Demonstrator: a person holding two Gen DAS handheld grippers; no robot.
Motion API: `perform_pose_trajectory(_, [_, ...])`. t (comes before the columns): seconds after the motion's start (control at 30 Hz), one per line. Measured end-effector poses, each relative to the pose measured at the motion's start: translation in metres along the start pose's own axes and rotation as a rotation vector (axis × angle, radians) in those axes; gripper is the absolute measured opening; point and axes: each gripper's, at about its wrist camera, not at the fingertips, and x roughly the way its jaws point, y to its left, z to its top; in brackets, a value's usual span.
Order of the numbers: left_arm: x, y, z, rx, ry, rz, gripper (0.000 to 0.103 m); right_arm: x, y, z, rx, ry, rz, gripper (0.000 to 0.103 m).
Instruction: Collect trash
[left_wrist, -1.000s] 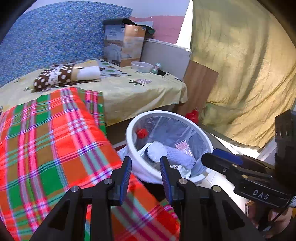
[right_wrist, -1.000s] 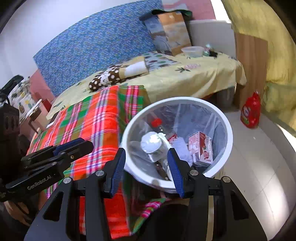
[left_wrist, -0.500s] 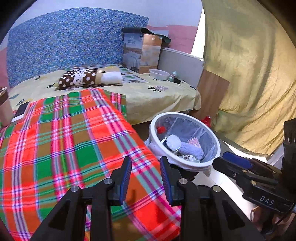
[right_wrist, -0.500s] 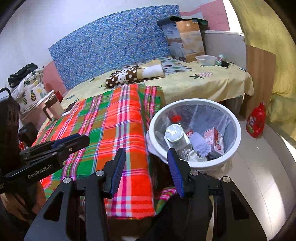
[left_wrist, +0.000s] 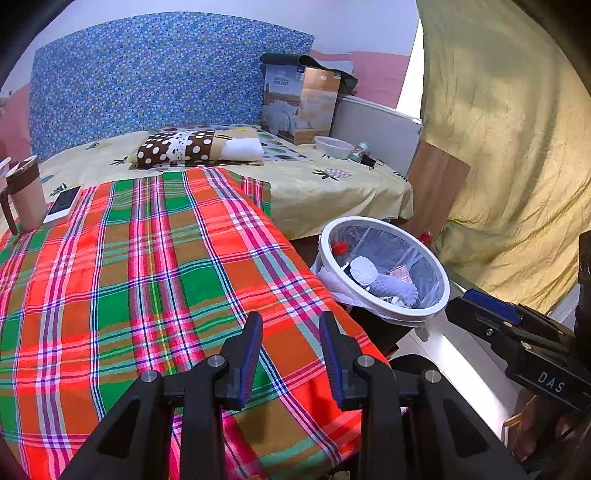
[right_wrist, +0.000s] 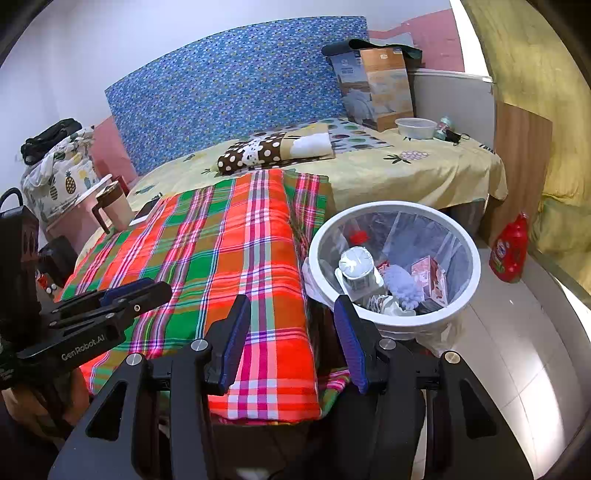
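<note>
White trash bin (right_wrist: 469, 254) lined with a clear bag, standing on the floor just beside the plaid-covered table.

Inside lie a capped bottle (right_wrist: 356, 264), a small carton (right_wrist: 430, 280) and crumpled paper. The plaid cloth (left_wrist: 147, 280) spreads at the bin's nine o'clock. Both the left gripper (left_wrist: 290, 354) and the right gripper (right_wrist: 291, 338) hold their jaws apart with nothing between them; the mug (left_wrist: 24, 195) sits at the cloth's ten o'clock.

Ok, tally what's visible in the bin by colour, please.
In the bin:
White: 2, a bottle and crumpled paper
Red: 2, a cap and a carton
Pale blue: 1, a fuzzy item
Total: 5; more may lie hidden underneath.
</note>
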Motion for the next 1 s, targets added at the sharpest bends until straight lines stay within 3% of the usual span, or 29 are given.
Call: perform_pose_trajectory(1.0, [-0.0020, 0.0004, -0.0029, 0.004, 0.002, 0.005, 0.032, 0.0006, 0.0059, -0.0021, -0.003, 0.010, 0.004, 0.049])
